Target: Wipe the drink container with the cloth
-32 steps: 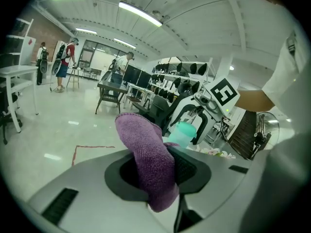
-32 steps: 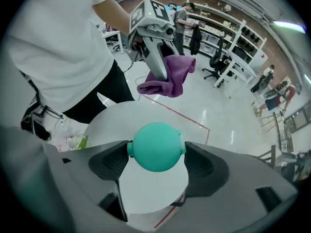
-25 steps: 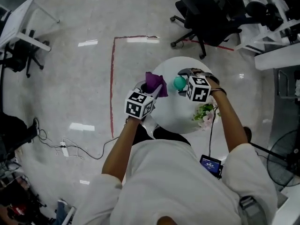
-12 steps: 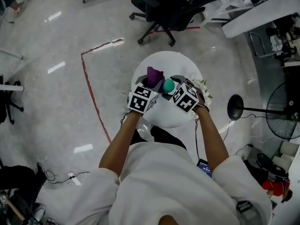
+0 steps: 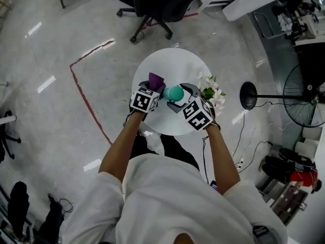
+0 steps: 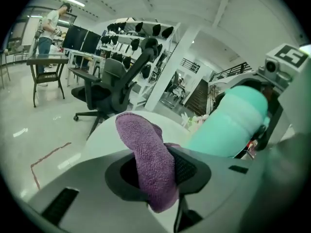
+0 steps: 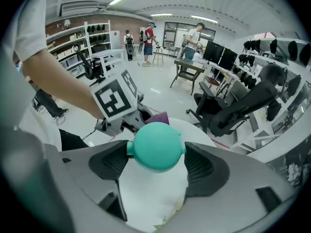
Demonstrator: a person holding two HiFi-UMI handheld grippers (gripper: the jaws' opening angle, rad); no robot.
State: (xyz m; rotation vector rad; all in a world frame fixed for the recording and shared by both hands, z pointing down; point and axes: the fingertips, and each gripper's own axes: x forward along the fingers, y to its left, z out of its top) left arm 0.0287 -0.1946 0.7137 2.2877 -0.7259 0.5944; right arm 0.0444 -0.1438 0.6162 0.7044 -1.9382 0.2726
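Observation:
A teal drink container (image 5: 173,92) is held lying sideways above the round white table (image 5: 172,65), with my right gripper (image 5: 179,96) shut on it. In the right gripper view its rounded end (image 7: 156,146) sits squeezed between the two dark pads. My left gripper (image 5: 154,89) is shut on a purple cloth (image 5: 155,80), which stands up from the jaws in the left gripper view as a folded flap (image 6: 148,154). The container's teal body (image 6: 228,123) lies just right of the cloth, close to it; I cannot tell whether they touch.
A bunch of pale flowers (image 5: 212,94) sits at the table's right edge. A black office chair (image 5: 157,4) stands beyond the table, a fan stand (image 5: 248,95) to the right. Red tape (image 5: 84,93) marks the floor on the left. People stand far off (image 7: 193,38).
The head view has swung, so the table sits more centred. Both grippers have stayed close together over the table, and the container now lies across towards the cloth.

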